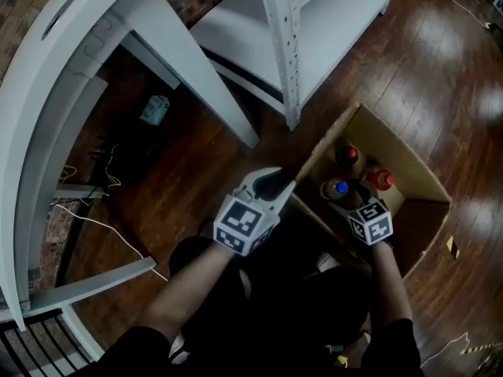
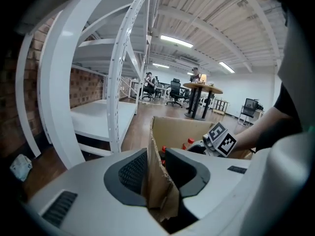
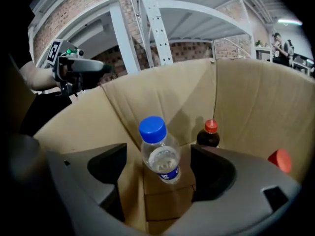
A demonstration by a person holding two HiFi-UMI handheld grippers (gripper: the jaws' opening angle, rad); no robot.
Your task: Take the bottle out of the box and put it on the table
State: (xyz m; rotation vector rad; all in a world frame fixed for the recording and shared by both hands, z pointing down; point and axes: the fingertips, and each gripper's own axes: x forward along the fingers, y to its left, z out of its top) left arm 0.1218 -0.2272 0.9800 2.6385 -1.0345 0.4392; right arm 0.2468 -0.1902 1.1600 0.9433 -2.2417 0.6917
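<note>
Left gripper (image 2: 155, 157) clamps box wall (image 2: 160, 187); right gripper (image 3: 158, 163) wide open — blue-capped bottle (image 3: 156, 145) between fingers (image 3: 109, 166), untouched

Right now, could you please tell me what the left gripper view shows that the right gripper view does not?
Only the left gripper view shows the left gripper clamped on the torn edge of the cardboard box wall. Only the right gripper view shows a blue-capped bottle standing untouched between the open jaws of the right gripper. Both views show the box, red-capped bottles inside it, the white rack, and the opposite gripper.
</note>
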